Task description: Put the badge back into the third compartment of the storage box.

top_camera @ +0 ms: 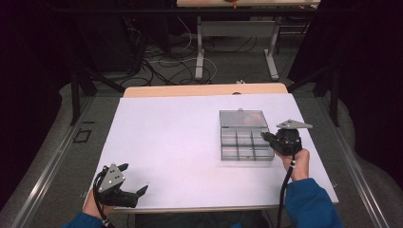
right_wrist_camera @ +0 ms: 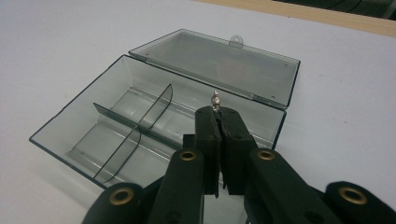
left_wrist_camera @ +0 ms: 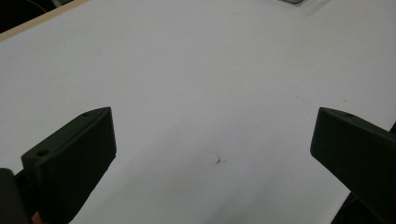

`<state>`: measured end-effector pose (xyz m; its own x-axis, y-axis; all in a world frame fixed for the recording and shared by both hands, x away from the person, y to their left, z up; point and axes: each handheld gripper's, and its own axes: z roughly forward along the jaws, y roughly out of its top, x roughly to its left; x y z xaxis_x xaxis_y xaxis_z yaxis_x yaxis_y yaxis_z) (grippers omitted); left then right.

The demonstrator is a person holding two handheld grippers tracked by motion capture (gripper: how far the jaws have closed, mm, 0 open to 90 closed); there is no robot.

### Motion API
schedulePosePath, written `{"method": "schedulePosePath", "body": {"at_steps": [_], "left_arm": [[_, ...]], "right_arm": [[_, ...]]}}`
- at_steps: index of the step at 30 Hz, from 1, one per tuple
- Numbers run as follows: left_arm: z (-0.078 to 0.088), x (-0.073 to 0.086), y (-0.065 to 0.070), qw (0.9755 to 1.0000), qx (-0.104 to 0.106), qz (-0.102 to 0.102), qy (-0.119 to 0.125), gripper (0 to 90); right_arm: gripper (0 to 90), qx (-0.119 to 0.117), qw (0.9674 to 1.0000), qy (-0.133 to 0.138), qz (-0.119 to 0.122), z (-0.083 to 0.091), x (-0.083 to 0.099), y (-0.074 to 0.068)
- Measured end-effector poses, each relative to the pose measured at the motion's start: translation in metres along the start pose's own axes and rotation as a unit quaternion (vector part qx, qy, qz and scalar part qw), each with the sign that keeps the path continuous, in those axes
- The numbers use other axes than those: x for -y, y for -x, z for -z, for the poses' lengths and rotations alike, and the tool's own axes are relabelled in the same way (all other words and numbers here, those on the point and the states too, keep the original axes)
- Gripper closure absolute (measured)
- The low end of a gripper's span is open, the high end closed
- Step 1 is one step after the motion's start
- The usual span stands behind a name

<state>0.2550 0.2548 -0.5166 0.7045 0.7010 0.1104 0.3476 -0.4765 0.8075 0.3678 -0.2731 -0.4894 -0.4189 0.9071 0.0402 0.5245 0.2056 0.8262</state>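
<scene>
Table (top_camera: pixel 180 142) in the high view carries one clear compartment box (top_camera: pixel 244 141) at right centre, lid open; two grippers show, the right gripper (top_camera: pixel 266 137) over the box. Lower left, the left gripper (left_wrist_camera: pixel 212 140) has jaws wide apart, empty. In the right gripper view, jaws clamp one small silver screw (right_wrist_camera: pixel 215 100) above the box.
</scene>
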Motion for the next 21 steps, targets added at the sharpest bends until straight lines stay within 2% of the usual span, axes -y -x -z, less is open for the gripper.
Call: {"method": "schedulePosePath", "body": {"at_steps": [21], "left_arm": [[-0.001,0.0,0.0,1.0,0.002,0.0,-0.003,0.4]], "right_arm": [[87.4,0.011,0.9998,-0.019,-0.001,-0.018,0.001,0.008]]}}
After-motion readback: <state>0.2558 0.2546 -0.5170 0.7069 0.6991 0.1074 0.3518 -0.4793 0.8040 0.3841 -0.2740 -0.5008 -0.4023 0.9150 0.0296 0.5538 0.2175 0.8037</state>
